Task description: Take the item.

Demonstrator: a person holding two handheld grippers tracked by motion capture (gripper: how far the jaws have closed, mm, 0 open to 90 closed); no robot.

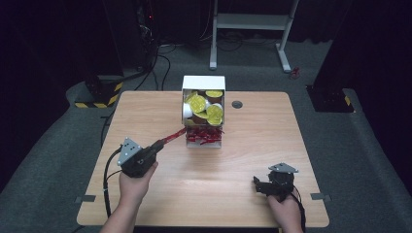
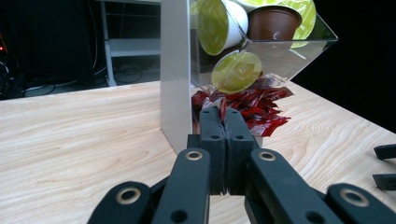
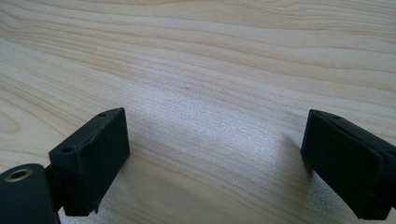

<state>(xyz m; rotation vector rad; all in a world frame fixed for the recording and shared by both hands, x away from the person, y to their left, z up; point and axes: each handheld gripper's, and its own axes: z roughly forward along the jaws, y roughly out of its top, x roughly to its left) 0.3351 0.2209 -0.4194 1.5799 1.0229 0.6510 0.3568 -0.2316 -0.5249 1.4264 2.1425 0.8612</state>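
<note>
A white dispenser box (image 1: 203,82) with a clear front stands at the table's far middle. It holds capsules with yellow-green lids (image 1: 197,103), and a pile of red packets (image 1: 204,136) lies in its lower tray. My left gripper (image 1: 159,143) is shut on one red packet (image 1: 174,136), which stretches from its tips toward the tray. In the left gripper view the jaws (image 2: 224,116) pinch a red sliver of that packet (image 2: 222,108) just in front of the box's white wall (image 2: 175,70), the pile (image 2: 257,105) and a capsule (image 2: 238,71). My right gripper (image 1: 257,184) (image 3: 215,158) rests open over bare wood at the front right.
The wooden table (image 1: 252,145) has a round cable hole (image 1: 237,104) right of the box. Beyond its far edge a white metal frame (image 1: 252,22) and cables lie on grey carpet. The right gripper's tips (image 2: 385,165) show at the left gripper view's right edge.
</note>
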